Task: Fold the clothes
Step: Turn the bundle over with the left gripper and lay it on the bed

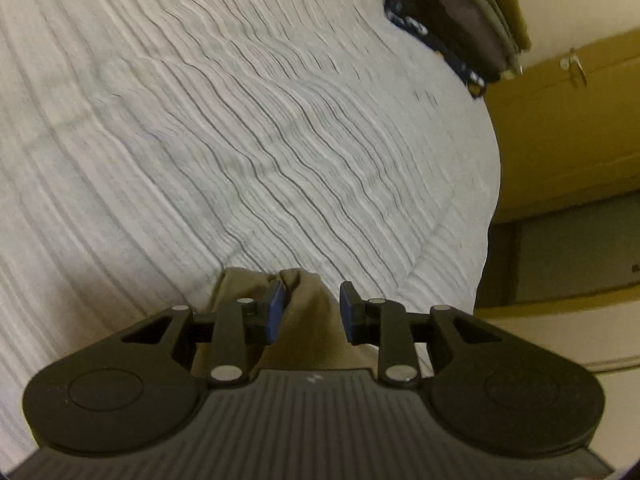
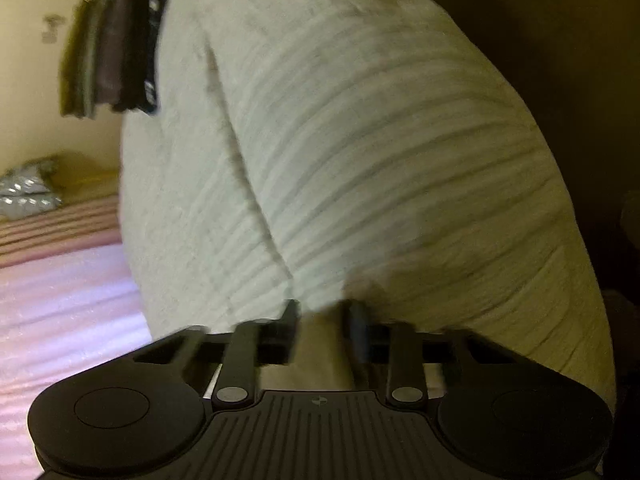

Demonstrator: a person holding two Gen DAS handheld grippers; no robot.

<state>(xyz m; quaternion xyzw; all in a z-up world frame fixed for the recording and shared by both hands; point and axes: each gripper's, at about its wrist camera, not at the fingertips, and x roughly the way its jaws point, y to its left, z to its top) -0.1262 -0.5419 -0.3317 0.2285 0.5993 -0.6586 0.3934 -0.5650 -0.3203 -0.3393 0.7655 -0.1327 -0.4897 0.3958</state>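
A: Where is the garment?

B: A tan garment (image 1: 304, 320) lies between the spread jaws of my left gripper (image 1: 312, 312), low over the white ribbed bedspread (image 1: 240, 140). I judge I'm carrying or placing an edge. Most of it is hidden under the gripper.

A: And the right?

B: My right gripper (image 2: 322, 328) has pale cloth (image 2: 316, 352) between its jaws, but blur stops me telling whether they pinch it. A folded pile (image 1: 460, 20) sits far off at the bed's edge.

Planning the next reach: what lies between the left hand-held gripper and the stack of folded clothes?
In the left wrist view, only bare ribbed white bedspread lies between the left hand-held gripper, with tan garment between its fingers, and the folded stack.
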